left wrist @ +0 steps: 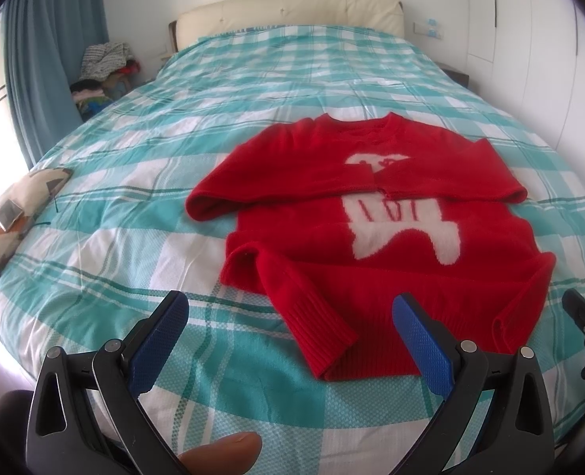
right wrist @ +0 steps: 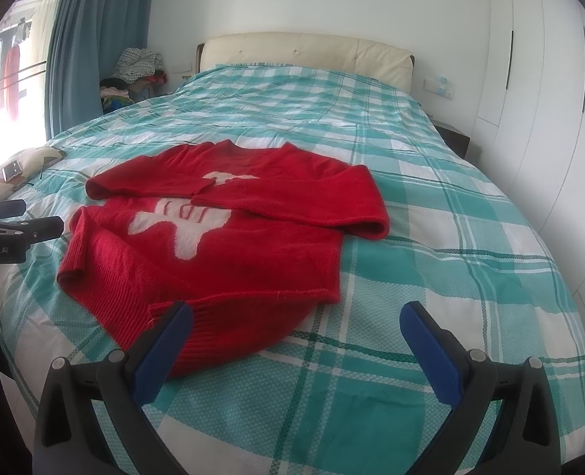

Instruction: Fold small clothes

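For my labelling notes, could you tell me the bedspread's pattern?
The bedspread is teal-and-white plaid, clearest in the right wrist view.

1 red sweater [left wrist: 375,245], 1 bed [left wrist: 142,237], 1 pillow [left wrist: 19,206], 2 grippers.

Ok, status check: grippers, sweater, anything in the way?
Left gripper open, empty. Right gripper open, empty. Red knit sweater with white figure flat on teal plaid bedspread, both sleeves folded across chest. Nothing on it.
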Demonstrator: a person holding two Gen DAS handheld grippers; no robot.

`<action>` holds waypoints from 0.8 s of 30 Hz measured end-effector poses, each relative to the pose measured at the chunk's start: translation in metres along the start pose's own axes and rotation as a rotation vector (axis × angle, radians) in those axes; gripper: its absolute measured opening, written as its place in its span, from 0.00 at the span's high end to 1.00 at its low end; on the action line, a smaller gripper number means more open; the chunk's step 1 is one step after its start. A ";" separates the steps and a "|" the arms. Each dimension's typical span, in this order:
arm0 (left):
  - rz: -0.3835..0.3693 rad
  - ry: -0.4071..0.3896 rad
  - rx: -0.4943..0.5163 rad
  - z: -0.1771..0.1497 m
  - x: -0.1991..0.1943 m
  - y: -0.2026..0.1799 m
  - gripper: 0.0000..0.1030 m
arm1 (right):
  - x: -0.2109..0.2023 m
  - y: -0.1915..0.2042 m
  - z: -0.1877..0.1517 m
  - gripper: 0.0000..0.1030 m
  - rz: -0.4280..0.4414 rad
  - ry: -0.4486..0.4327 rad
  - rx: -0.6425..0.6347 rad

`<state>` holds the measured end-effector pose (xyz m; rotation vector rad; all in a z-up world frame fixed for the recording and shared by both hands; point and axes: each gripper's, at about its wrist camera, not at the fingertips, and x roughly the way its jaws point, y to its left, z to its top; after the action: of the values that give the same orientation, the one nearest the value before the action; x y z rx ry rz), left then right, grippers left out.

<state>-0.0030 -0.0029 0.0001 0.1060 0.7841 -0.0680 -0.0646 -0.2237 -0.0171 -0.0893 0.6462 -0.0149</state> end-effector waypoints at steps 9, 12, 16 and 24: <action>0.001 0.000 0.000 0.000 0.000 0.000 0.00 | 0.000 0.001 -0.001 0.00 -0.001 0.002 0.000; 0.001 0.000 0.000 0.000 0.000 0.000 0.00 | 0.000 0.001 -0.001 0.00 -0.001 0.003 -0.001; 0.001 0.000 0.000 0.000 0.000 0.000 0.00 | 0.000 0.001 -0.001 0.00 -0.001 0.004 -0.002; 0.002 0.001 0.000 0.000 0.000 -0.001 0.00 | 0.001 0.002 -0.002 0.00 0.001 0.007 -0.005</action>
<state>-0.0030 -0.0035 -0.0002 0.1070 0.7848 -0.0667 -0.0649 -0.2222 -0.0196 -0.0932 0.6535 -0.0126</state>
